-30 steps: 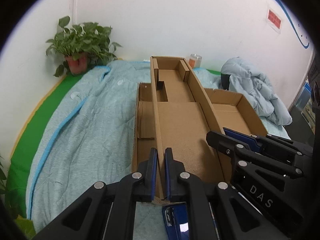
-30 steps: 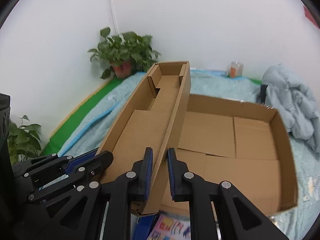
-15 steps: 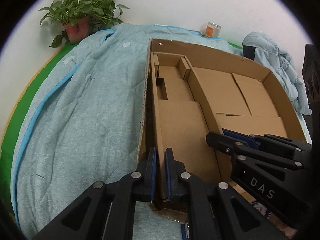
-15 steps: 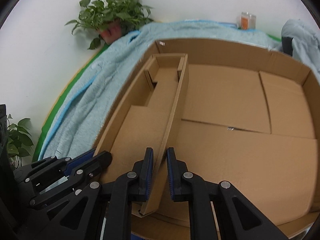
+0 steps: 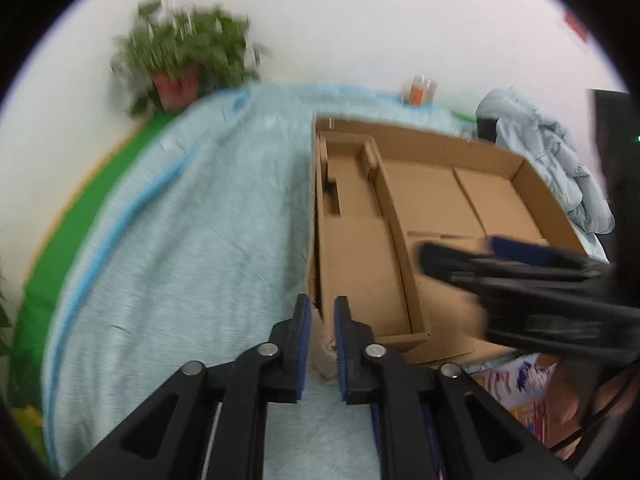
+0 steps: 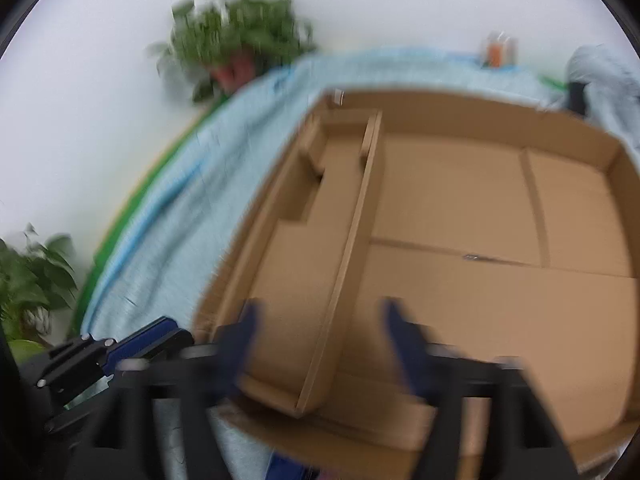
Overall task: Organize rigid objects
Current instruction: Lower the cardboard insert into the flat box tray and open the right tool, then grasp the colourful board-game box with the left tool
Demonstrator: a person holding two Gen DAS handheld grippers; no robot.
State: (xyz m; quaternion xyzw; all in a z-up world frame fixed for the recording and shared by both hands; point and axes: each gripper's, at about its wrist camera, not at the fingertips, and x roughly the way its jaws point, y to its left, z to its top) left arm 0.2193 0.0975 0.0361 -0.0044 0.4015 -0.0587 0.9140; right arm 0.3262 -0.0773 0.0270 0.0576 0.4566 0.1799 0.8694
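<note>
Inside the big box (image 6: 500,216), along its left wall, your insert (image 6: 304,264) lies flat. Your right gripper (image 6: 320,320) gapes wide; your left gripper (image 5: 320,320) straddles the near corner, jaws slightly parted. Likely light, stiff cardboard: pinch walls, not floor.

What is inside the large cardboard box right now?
Inside the large cardboard box sits a narrow cardboard tray along its left wall, with the rest bare floor flaps. Whatever lies beneath the tray is covered.

Left gripper (image 5: 322,320) slightly parted beside cardboard insert (image 5: 362,248) inside box (image 5: 516,184).
</note>
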